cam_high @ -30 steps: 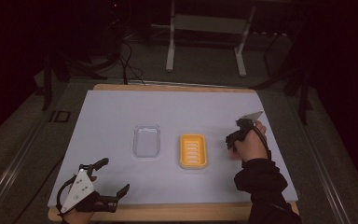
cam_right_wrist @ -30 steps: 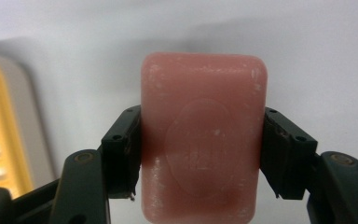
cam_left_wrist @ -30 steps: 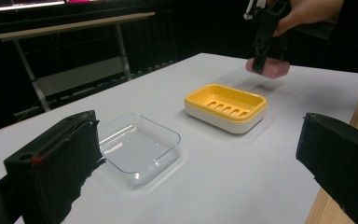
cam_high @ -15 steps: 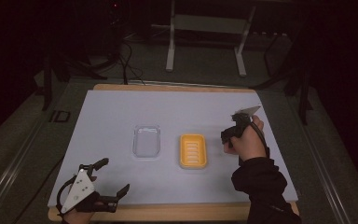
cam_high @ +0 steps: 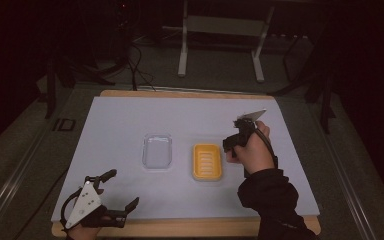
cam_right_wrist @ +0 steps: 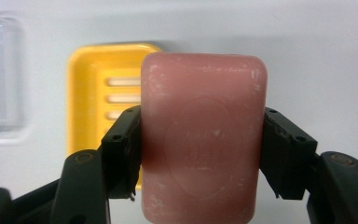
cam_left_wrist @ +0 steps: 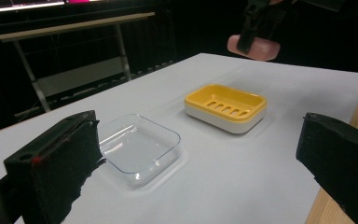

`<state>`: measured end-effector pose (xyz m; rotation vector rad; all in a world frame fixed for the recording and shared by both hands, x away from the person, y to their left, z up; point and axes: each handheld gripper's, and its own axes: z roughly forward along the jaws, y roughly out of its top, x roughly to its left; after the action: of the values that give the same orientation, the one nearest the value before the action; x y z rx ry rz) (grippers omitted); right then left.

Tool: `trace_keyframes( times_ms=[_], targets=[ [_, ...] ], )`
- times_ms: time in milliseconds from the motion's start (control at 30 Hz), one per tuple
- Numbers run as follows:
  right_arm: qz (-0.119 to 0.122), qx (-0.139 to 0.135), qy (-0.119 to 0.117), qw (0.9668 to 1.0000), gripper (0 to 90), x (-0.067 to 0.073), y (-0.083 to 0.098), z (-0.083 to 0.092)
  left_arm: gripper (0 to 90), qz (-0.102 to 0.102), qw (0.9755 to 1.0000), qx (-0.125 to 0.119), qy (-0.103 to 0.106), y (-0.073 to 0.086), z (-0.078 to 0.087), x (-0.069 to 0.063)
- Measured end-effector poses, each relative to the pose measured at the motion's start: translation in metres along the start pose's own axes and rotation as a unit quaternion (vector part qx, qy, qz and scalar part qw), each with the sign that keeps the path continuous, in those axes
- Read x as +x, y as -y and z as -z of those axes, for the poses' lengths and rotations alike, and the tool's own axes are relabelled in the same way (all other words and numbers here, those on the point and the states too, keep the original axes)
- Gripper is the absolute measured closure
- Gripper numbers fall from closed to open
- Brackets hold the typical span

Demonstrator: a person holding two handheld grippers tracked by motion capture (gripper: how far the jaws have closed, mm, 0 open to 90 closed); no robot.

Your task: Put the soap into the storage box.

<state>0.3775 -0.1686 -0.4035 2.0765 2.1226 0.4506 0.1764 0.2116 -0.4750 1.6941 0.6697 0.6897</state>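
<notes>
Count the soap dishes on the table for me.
2. A clear plastic dish lies left of centre on the white table; a yellow slotted plastic dish lies just right of it, apart from it. Both are empty. None seems hidden.

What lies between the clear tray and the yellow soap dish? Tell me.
Nothing: the high view shows bare white table between the clear tray and the yellow soap dish.

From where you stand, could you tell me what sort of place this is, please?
Probably a dim lab set up for recording: a covered worktable, cables on the floor, and a bare metal stand behind.
</notes>
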Motion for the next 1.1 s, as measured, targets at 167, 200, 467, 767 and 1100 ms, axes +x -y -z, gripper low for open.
trace_keyframes(
  times_ms=[167,200,467,767,1100],
  targets=[
    [0.01,-0.002,-0.008,0.9999,37.8,0.018,0.002,0.001,0.4,0.0,1.0,0.0,0.0,0.0,0.0,0.0],
    [0.013,-0.001,-0.007,0.9999,37.8,0.021,0.002,0.001,0.4,0.0,1.0,0.0,0.0,0.0,0.0,0.0],
    [0.024,0.001,-0.018,0.9996,37.8,0.044,0.007,-0.008,0.4,-0.002,1.0,0.0,0.0,0.0,0.001,0.0],
    [0.02,0.018,-0.021,0.9994,37.8,0.054,0.011,-0.029,0.4,-0.005,1.0,0.002,-0.001,0.0,0.0,-0.001],
    [0.01,0.036,-0.018,0.9991,37.7,0.056,0.013,-0.058,0.4,-0.007,1.0,0.004,-0.001,0.0,0.001,-0.001]
  ],
)
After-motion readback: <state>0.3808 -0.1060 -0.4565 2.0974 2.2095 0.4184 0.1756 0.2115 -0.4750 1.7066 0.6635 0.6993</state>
